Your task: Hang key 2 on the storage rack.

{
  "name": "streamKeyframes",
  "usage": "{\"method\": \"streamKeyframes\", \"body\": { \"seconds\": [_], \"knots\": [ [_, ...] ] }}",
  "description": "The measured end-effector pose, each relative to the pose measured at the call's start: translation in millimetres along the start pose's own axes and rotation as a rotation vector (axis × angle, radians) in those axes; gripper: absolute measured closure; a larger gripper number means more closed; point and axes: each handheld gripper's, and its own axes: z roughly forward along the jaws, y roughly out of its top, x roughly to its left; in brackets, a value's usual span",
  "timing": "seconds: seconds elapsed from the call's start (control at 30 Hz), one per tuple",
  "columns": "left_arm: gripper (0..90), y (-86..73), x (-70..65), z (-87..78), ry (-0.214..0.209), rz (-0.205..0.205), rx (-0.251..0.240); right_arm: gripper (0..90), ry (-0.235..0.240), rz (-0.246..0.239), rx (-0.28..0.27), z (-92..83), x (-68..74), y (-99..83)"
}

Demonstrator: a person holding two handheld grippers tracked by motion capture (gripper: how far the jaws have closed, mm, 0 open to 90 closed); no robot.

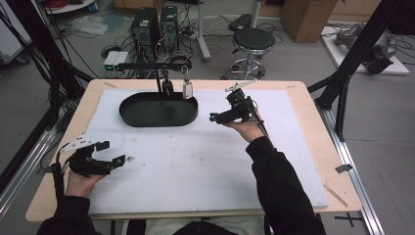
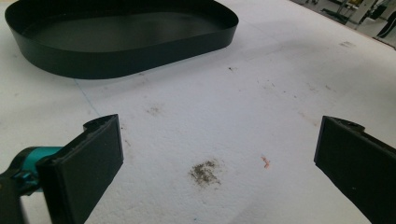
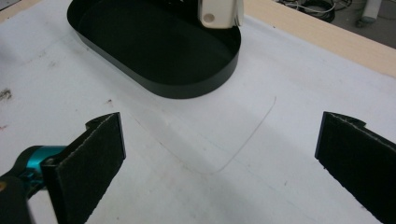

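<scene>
A black oval tray (image 1: 128, 116) lies on the white mat (image 1: 205, 161) at the back left of the table. Over its far rim a black bar (image 1: 147, 64) carries two hanging items, a small black one (image 1: 167, 87) and a cream-white tag-like one (image 1: 187, 89). My left gripper (image 1: 111, 152) rests low at the mat's front left, open and holding nothing, with the tray's wall (image 2: 116, 63) ahead of it (image 2: 219, 158). My right gripper (image 1: 221, 108) hovers just right of the tray, open and holding nothing (image 3: 219, 154). It faces the tray (image 3: 187, 86) and the cream item (image 3: 219, 11).
The mat shows dirt smudges (image 2: 204, 171) and a faint curved line (image 3: 252, 133). Wooden table edge (image 1: 313, 127) frames the mat. Black frame struts (image 1: 342, 78) stand at the right, and a stool (image 1: 253, 41) and computer towers (image 1: 156, 24) stand on the floor behind.
</scene>
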Motion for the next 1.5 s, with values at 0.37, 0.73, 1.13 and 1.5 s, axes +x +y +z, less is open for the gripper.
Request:
{"method": "streamKeyframes", "body": {
  "seconds": [0.37,0.73,1.13,1.5],
  "knots": [
    [1.7,-0.1,-0.3,0.2,0.003,0.001,0.005,0.8,-0.02,0.021,0.004,-13.6,-10.8,-27.5],
    [1.7,-0.2,-1.3,0.5,0.005,0.002,0.008,0.8,-0.025,0.017,0.031,-20.7,-12.2,-50.5],
    [1.7,-0.1,-1.6,0.6,0.006,0.007,0.012,0.8,-0.045,0.064,0.057,-26.2,-22.4,-84.3],
    [1.7,-0.1,-1.9,0.3,0.007,0.003,0.015,0.9,-0.044,0.078,0.055,-36.2,-25.9,-109.0]
  ]
}}
